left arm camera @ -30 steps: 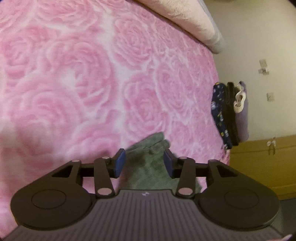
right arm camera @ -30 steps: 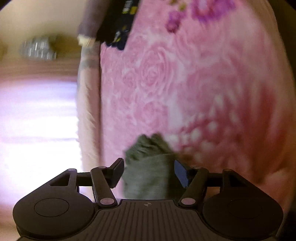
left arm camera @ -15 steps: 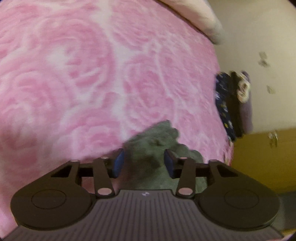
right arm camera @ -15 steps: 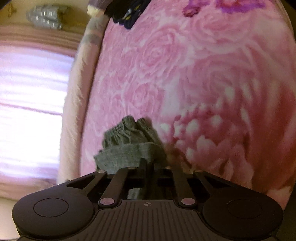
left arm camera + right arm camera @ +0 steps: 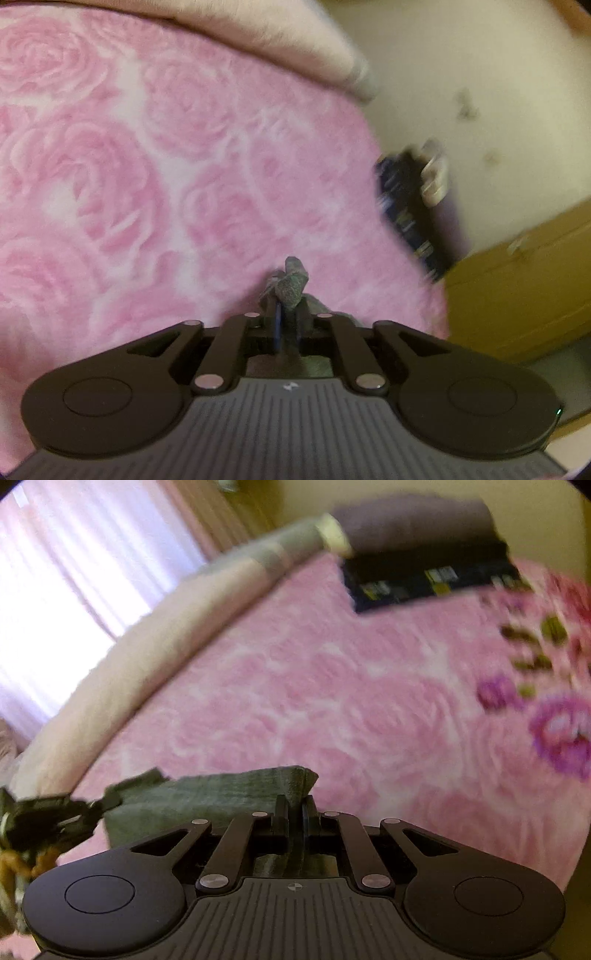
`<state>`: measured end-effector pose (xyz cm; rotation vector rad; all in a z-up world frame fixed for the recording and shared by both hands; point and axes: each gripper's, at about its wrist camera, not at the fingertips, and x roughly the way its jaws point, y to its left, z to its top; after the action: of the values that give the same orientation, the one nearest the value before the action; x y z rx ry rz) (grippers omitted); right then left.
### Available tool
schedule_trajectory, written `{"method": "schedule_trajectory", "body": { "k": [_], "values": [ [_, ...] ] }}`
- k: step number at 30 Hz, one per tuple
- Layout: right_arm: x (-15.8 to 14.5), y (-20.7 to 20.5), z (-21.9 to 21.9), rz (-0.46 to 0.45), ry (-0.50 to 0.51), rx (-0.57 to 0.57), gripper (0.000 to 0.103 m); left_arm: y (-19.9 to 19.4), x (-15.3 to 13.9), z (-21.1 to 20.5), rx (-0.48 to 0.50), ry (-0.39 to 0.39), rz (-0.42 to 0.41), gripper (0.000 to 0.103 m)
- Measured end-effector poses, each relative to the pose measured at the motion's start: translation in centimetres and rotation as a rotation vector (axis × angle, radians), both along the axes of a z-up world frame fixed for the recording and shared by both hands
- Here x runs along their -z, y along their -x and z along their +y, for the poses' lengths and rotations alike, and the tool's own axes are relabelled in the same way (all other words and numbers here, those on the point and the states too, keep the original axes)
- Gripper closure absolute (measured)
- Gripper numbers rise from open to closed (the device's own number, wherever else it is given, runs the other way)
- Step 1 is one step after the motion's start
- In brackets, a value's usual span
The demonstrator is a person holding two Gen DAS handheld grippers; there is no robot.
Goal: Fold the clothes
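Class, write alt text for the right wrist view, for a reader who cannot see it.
The right gripper has its jaws shut on a corner of a grey-green knitted garment, held above a pink rose-patterned fleece blanket. Blurred behind, a stack of dark folded clothes sits at the blanket's far edge, and another gripper's black parts hold the garment at far left.

This is a bedroom in a home. There is a bed with a pink rose blanket (image 5: pixel 155 192), a window curtain (image 5: pixel 74 572) and folded clothes (image 5: pixel 424 568).
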<state>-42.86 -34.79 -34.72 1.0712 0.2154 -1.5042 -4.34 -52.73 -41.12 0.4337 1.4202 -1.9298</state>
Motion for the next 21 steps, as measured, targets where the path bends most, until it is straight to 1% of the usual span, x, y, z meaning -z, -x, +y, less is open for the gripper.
{"method": "schedule_trajectory", "body": {
  "k": [1, 2, 4, 6, 8, 10, 11, 12, 14, 16, 17, 18, 20, 21],
  "values": [
    [1.4, 0.4, -0.3, -0.043, -0.057, 0.010, 0.098, 0.0, 0.5, -0.2, -0.009, -0.033, -0.060, 0.078],
    [2.8, 0.9, -0.6, -0.086, -0.113, 0.020, 0.098, -0.1, 0.9, -0.4, -0.018, -0.065, -0.120, 0.074],
    [3.9, 1.9, -0.4, -0.203, -0.114, 0.076, 0.097, -0.9, 0.5, -0.6, -0.041, -0.063, -0.086, 0.072],
    [4.1, 2.7, 0.0, -0.262, -0.102, 0.103, 0.097, -1.5, -0.4, -1.1, -0.057, -0.029, -0.075, 0.067],
    [4.3, 3.3, 0.3, -0.307, -0.098, 0.121, 0.097, -1.2, -1.3, -2.3, -0.038, 0.006, -0.075, 0.062],
    [4.6, 3.7, 0.4, -0.335, -0.102, 0.129, 0.097, 0.2, -1.6, -3.4, 0.031, 0.028, -0.097, 0.060],
    [4.7, 3.7, 0.4, -0.344, -0.107, 0.133, 0.097, 1.0, -1.6, -4.0, 0.072, 0.037, -0.107, 0.056],
    [4.6, 3.7, 0.3, -0.348, -0.108, 0.136, 0.097, 2.1, -1.1, -4.4, 0.124, 0.013, -0.123, 0.049],
    [4.8, 4.0, 0.2, -0.364, -0.112, 0.145, 0.097, 4.1, 0.0, -5.1, 0.227, -0.035, -0.154, 0.049],
    [4.5, 4.0, 0.2, -0.373, -0.112, 0.150, 0.097, 5.3, 0.7, -5.1, 0.268, -0.008, -0.186, 0.057],
    [4.6, 4.0, 0.3, -0.371, -0.110, 0.148, 0.097, 5.5, 0.7, -5.2, 0.282, 0.011, -0.171, 0.085],
    [4.5, 3.9, 0.3, -0.360, -0.105, 0.143, 0.097, 5.6, 0.7, -5.2, 0.297, 0.011, -0.142, 0.100],
    [3.8, 3.6, 0.6, -0.308, -0.073, 0.121, 0.098, 5.5, 0.0, -5.0, 0.282, 0.064, -0.092, 0.101],
    [3.3, 3.4, 0.8, -0.286, -0.050, 0.113, 0.098, 5.3, -0.6, -4.8, 0.275, 0.109, -0.076, 0.101]
  ]
}}
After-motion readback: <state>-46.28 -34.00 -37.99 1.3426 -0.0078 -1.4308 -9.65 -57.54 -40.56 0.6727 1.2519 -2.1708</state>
